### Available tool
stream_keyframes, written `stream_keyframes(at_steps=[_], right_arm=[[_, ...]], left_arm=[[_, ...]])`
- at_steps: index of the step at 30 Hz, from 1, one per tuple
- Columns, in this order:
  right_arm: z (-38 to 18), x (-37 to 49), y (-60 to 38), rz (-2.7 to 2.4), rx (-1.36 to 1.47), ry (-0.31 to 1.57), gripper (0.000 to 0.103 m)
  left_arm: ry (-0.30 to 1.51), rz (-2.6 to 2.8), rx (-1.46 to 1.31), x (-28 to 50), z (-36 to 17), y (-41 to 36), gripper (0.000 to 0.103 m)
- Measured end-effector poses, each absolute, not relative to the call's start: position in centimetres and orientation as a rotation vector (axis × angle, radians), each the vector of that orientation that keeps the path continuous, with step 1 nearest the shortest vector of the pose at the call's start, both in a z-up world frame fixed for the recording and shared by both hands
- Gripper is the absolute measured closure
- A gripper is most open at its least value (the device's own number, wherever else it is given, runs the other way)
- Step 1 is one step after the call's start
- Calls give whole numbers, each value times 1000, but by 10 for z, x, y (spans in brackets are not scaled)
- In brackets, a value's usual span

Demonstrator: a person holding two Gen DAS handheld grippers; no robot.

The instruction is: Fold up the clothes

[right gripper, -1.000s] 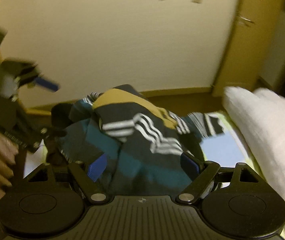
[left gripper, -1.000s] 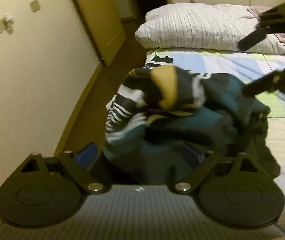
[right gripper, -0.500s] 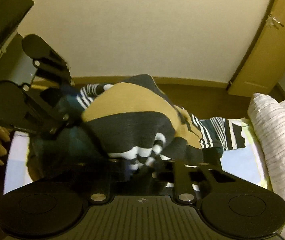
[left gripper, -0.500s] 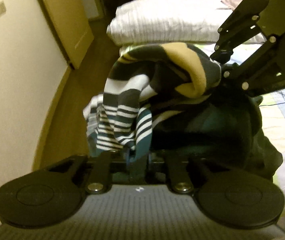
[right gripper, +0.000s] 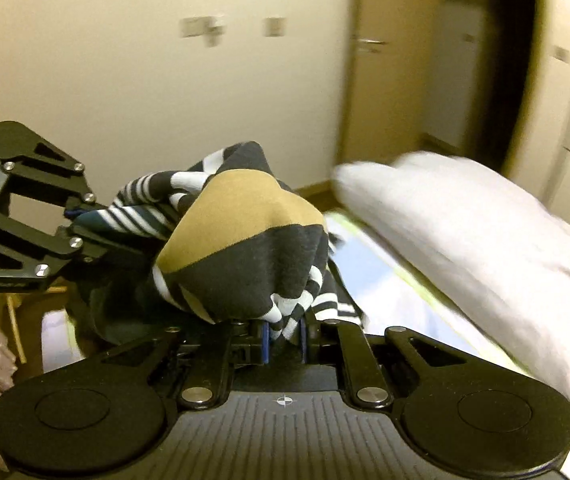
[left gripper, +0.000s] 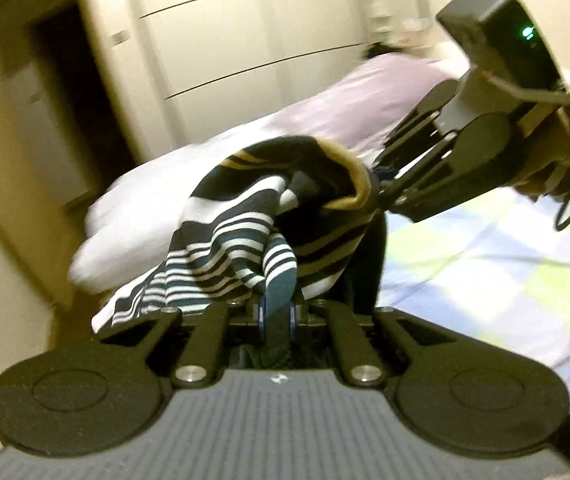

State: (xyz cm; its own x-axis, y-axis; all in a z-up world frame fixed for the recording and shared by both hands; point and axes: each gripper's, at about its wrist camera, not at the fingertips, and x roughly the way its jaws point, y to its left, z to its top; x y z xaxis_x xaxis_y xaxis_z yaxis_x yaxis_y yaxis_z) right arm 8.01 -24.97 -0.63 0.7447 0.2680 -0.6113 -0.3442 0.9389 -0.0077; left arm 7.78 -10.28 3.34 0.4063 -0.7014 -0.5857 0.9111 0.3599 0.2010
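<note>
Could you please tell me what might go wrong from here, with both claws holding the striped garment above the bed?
The bunched navy, white and mustard striped garment may tangle rather than spread. The left claw and right claw each pinch only a small fold, which could slip. Hanging fabric might drag across the pastel checked bedsheet.

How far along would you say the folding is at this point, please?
Done: both grippers have a grip, left gripper and right gripper each shut on the striped top. In hand: it hangs bunched above the bed. Left: spreading it flat and every fold.
</note>
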Motion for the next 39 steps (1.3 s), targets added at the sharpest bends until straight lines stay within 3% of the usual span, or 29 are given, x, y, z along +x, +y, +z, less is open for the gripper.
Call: stream_keyframes(at_steps=[8, 12, 19, 28, 32, 35, 36, 37, 39], right_arm=[[-29, -150, -396, 39, 23, 754, 91], [-50, -254, -470, -192, 134, 834, 91], [-78, -382, -557, -510, 367, 896, 91], [-65, -360, -594, -589, 548, 836, 91], [-63, -306, -637, -618, 506, 878, 91], [-73, -275, -658, -653, 400, 889, 90], [-76, -264, -665, -664, 364, 892, 82], [-79, -254, -673, -675, 329, 896, 60], [-86, -233, -687, -697, 258, 901, 33]], left_arm=[[541, -1449, 542, -110, 14, -242, 96], [576, -1534, 619, -139, -5, -283, 93], [629, -1657, 777, -179, -38, -349, 73], [672, -1632, 874, -137, -81, -380, 71], [689, -1598, 805, -117, -74, -381, 60], [713, -1574, 795, -103, -81, -386, 58], [723, -1568, 795, -99, -84, -387, 57], [735, -1562, 794, -95, -88, -389, 54], [768, -1555, 789, -89, -99, -393, 50]])
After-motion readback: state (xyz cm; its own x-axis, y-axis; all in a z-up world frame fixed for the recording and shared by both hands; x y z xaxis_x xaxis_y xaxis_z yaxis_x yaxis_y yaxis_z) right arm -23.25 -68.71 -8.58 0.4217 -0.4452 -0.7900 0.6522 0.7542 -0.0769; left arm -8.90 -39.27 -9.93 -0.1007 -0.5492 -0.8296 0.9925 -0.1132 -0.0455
